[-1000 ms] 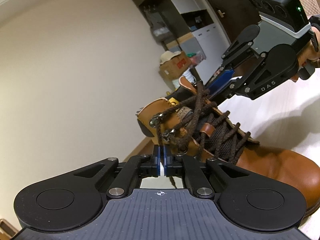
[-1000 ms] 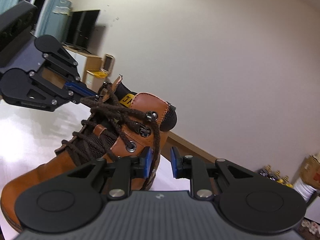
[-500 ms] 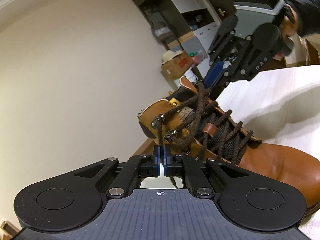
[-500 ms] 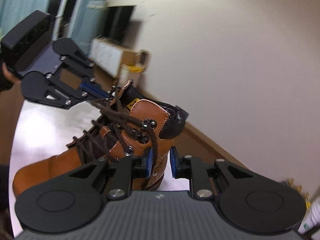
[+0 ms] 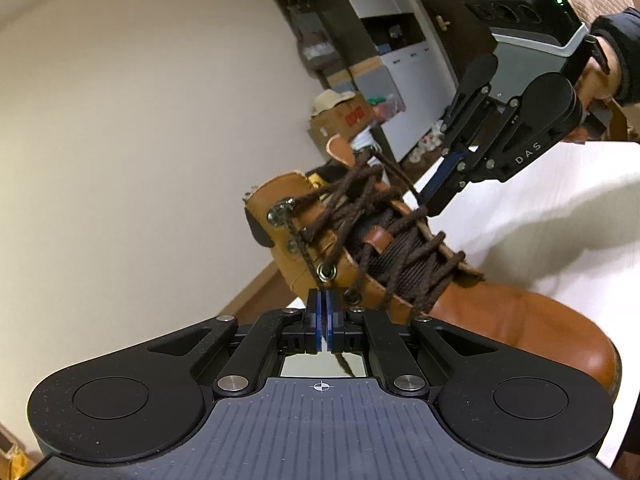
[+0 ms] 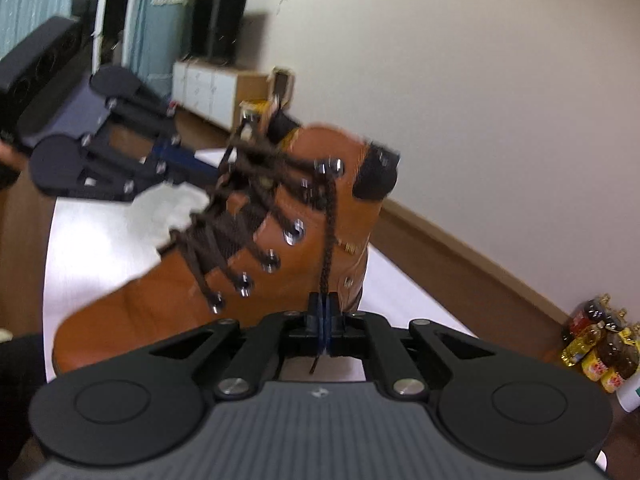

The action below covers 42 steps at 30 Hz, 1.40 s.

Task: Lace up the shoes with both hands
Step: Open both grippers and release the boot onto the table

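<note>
Since a second ago the right gripper (image 6: 324,304) has gone from open beside the boot to pinched shut on a lace end. Largest here is the white table (image 5: 560,208), on which the tan leather boot (image 5: 500,320) lies tilted, its toe toward the cameras. Dark brown laces (image 5: 404,248) criss-cross its tongue. At the ankle hooks, the left gripper (image 5: 322,312) is clamped on the other lace end (image 5: 298,240), drawn taut; the right's strand (image 6: 329,236) hangs straight from the top hook.
</note>
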Tool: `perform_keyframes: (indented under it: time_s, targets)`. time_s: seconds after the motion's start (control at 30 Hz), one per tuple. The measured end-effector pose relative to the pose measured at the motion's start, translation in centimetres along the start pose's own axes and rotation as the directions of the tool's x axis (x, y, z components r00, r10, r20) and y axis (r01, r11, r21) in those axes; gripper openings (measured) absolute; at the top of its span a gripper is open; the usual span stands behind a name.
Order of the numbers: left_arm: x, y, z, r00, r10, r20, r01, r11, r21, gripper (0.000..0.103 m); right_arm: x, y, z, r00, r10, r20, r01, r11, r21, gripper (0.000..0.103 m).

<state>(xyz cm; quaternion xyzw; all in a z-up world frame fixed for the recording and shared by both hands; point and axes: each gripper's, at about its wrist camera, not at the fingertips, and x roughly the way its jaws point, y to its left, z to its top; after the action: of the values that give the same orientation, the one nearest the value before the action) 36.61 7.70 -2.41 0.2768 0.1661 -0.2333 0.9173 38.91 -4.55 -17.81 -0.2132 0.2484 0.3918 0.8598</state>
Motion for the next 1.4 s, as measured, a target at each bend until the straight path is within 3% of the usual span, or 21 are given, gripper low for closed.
perform_keyframes:
  time_s: [0.07,0.2,0.43,0.53,0.63,0.77,1.13,1.4]
  targets:
    - [-0.5,-0.1,-0.7,1.0,0.001,-0.013,-0.001,1.0,-0.027,0.007,-0.9,0.4,-0.3,0.998,-0.065,0.003,0.065,0.997,0.044,0.014]
    - [-1.9,-0.8,-2.7,0.999,-0.016,-0.046,0.01,0.992,-0.126,0.007,-2.6,1.7,-1.5,0.993,-0.118,-0.012,0.118,0.977,0.175,0.015]
    - [-3.4,-3.4,-4.6,0.993,-0.058,-0.103,0.036,0.977,-0.21,0.007,-4.4,7.6,-4.5,0.995,-0.096,-0.029,0.1,0.928,0.36,0.016]
    - [-3.3,-4.2,-5.1,0.988,-0.042,-0.147,0.002,0.966,-0.26,0.007,-4.4,10.4,-5.5,0.996,-0.084,-0.042,0.093,0.924,0.371,0.017]
    - [-3.8,-5.1,-5.1,0.986,-0.035,-0.164,-0.017,0.952,-0.306,0.007,-4.7,13.7,-5.9,0.989,-0.137,-0.05,0.146,0.924,0.353,0.016]
    - [-4.0,-6.2,-5.0,0.984,-0.04,-0.172,-0.022,0.94,-0.341,0.007,-5.0,15.1,-6.0,0.99,-0.136,-0.045,0.143,0.92,0.364,0.018]
    - [-4.3,-7.3,-4.4,0.982,-0.029,-0.187,-0.043,0.928,-0.371,0.007,-4.9,16.8,-5.8,0.99,-0.142,-0.025,0.141,0.916,0.376,0.021]
    - [-4.1,-7.8,-4.5,0.979,-0.014,-0.201,-0.063,0.926,-0.373,0.006,-4.8,16.7,-6.0,0.986,-0.164,-0.014,0.155,0.892,0.425,0.028]
